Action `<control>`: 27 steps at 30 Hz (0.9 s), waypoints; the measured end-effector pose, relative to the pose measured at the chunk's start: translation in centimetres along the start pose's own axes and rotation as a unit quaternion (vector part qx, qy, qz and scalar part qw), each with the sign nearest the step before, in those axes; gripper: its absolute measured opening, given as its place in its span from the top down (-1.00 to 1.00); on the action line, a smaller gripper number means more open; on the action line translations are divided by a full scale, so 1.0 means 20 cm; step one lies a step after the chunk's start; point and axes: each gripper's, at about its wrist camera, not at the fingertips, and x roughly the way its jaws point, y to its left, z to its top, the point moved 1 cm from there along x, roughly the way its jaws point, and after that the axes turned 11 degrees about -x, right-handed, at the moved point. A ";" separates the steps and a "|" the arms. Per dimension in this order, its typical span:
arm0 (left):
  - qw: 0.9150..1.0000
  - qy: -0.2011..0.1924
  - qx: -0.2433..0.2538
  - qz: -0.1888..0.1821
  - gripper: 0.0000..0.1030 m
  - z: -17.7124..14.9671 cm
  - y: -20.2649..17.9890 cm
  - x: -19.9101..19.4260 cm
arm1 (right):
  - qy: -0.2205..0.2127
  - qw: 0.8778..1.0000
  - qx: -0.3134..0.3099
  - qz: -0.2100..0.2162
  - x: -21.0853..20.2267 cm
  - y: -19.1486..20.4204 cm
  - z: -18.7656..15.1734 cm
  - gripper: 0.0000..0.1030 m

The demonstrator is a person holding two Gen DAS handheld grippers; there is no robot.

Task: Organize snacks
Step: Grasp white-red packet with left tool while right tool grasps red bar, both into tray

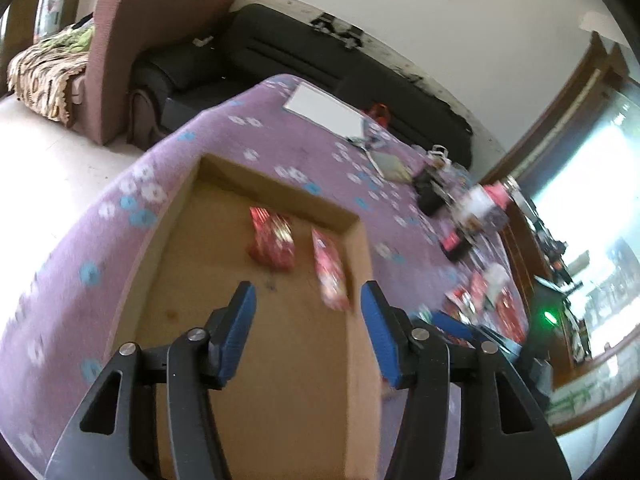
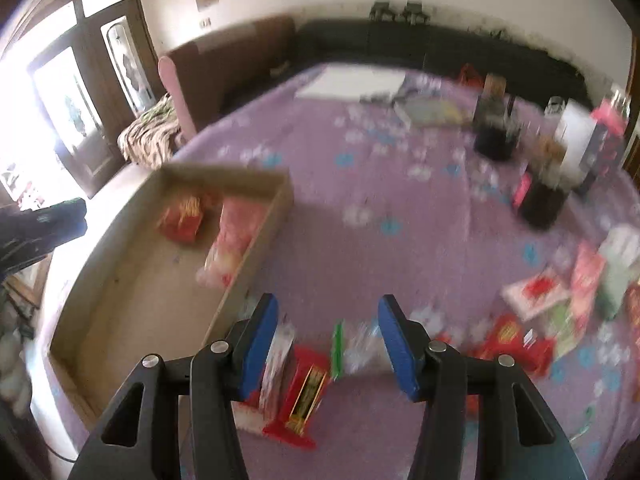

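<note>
A shallow cardboard box (image 1: 224,360) (image 2: 132,300) sits on the purple flowered tablecloth (image 1: 280,136) (image 2: 360,192). Inside it lie a red striped snack packet (image 1: 273,237) (image 2: 182,218) and a pink snack packet (image 1: 330,270) (image 2: 234,236) against the right wall. My left gripper (image 1: 308,334) is open and empty above the box. My right gripper (image 2: 328,344) is open and empty above loose snacks to the right of the box: a red packet (image 2: 304,392), a white packet (image 2: 276,360) and a clear packet (image 2: 360,348).
More snack packets (image 2: 560,304) lie at the table's right. Dark jars (image 2: 542,200) and boxes (image 2: 576,144) stand at the back right, a white sheet (image 2: 352,82) at the far edge. A black sofa (image 1: 320,64) and a pink armchair (image 1: 116,52) stand beyond.
</note>
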 end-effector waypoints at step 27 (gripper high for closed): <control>0.991 0.041 0.130 -0.018 -0.03 -0.59 -0.41 -0.03 | -0.020 0.998 0.036 0.055 -0.44 -0.19 -0.63 0.35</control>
